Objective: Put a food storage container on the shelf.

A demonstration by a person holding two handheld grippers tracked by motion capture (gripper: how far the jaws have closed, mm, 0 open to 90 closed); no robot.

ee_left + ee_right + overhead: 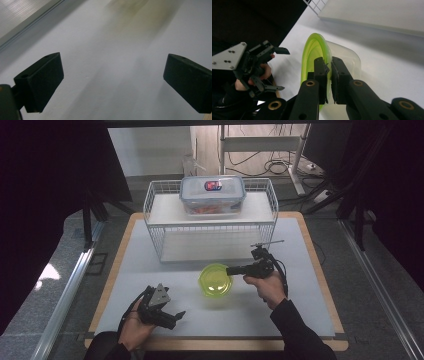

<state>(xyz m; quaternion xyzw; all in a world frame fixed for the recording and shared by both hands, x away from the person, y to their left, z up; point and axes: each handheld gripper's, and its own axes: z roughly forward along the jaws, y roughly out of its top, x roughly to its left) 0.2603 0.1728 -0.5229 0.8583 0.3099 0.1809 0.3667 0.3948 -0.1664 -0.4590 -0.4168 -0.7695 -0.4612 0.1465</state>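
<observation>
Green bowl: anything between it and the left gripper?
Nothing visible. The green bowl is pinched at its rim by the right gripper. The left gripper, jaws open, sits apart over bare white mat, with open mat between it and the bowl.

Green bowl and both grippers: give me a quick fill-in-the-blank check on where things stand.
1. The right gripper is shut on the rim of the green ____.
2. The left gripper has its jaws ____ over the white mat.
3. The lidded box sits on top of the wire ____.

Missing words: bowl; open; rack
</observation>
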